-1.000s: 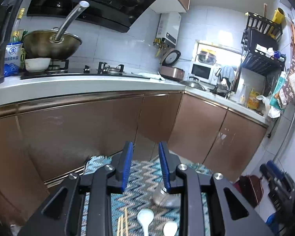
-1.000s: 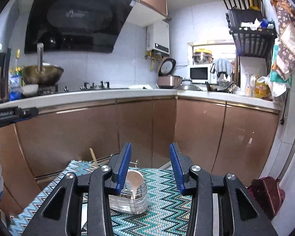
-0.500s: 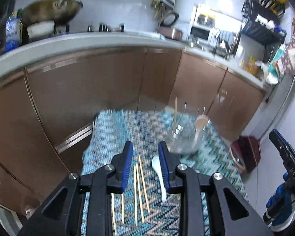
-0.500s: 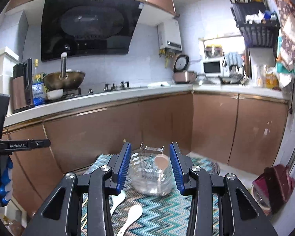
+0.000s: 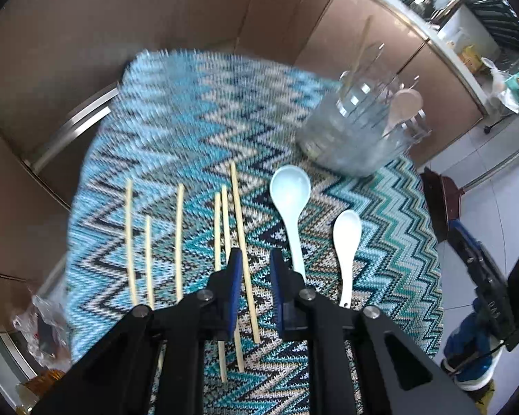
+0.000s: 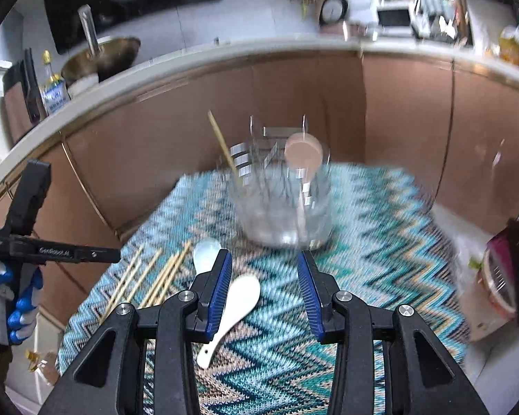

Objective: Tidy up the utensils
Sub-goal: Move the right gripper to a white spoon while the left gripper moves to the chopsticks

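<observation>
Chopsticks [image 5: 237, 228] and two spoons are laid out on a zigzag-patterned table [image 5: 176, 128], with both grippers poised above, fingers parted and empty.

From left to right, six loose chopsticks are seen lying lengthwise, pointing away from the left gripper [image 5: 253, 263], whose fingers straddle the rightmost stick. Just right of them lie a large spoon [image 5: 291, 204] and a small spoon [image 5: 346, 242], handles toward the grippers. Farther right and back, near the table's far edge, a clear holder [image 5: 356, 128] stands with one chopstick and one spoon already in it. The right gripper [image 6: 264, 287] is held over open cloth beside the small spoon.

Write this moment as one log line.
left gripper: open over chopsticks | right gripper: open, empty | spoons on cloth
</observation>
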`<state>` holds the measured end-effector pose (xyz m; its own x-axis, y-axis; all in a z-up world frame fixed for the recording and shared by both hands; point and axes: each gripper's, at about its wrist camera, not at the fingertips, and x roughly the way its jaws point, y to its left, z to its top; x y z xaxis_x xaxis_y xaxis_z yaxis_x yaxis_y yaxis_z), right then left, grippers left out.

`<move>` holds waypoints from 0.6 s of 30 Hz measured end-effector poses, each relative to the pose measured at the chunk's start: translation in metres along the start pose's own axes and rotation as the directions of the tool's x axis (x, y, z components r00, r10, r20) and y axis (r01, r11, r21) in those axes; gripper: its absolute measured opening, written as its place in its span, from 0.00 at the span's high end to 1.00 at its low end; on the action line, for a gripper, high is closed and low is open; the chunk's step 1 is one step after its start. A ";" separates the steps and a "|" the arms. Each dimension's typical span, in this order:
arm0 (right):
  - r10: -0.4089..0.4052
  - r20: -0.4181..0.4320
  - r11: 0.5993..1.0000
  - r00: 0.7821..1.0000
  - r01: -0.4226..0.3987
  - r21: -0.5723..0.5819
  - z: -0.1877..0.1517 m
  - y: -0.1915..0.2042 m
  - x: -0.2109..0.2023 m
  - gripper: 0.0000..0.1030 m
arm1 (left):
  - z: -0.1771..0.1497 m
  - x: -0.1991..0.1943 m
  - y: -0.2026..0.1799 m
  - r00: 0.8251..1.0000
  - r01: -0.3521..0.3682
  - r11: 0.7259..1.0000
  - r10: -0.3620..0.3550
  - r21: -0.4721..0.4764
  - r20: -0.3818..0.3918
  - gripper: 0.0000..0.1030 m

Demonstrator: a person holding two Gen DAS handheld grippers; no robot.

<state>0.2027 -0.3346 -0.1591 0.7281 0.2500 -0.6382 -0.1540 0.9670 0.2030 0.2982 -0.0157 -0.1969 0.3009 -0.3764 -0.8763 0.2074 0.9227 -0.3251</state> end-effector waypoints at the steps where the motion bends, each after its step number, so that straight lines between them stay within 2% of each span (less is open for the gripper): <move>1: 0.009 -0.017 1.000 1.000 -0.009 0.005 -0.001 -0.002 0.007 0.63 | 0.002 0.007 0.001 1.000 0.002 1.000 -0.002 -0.004 -0.018 0.86; 3: 0.037 -0.071 0.999 0.997 -0.035 0.022 -0.007 -0.009 0.027 0.64 | 0.006 0.020 0.004 0.999 -0.004 1.000 0.004 -0.011 -0.051 0.86; 8: 0.069 -0.140 0.997 0.988 -0.064 0.040 -0.016 -0.020 0.058 0.64 | 0.015 0.046 0.011 0.994 -0.039 0.999 0.036 -0.025 -0.106 0.86; 18: 0.101 -0.195 0.995 0.976 -0.095 0.035 -0.020 -0.025 0.085 0.64 | 0.028 0.074 0.022 0.987 -0.083 0.996 0.077 -0.043 -0.141 0.86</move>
<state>0.2548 -0.3369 -0.2332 0.5644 0.3507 -0.7473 -0.1991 0.9364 0.2891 0.3514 -0.0260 -0.2587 0.1819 -0.2890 -0.9399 0.1415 0.9536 -0.2659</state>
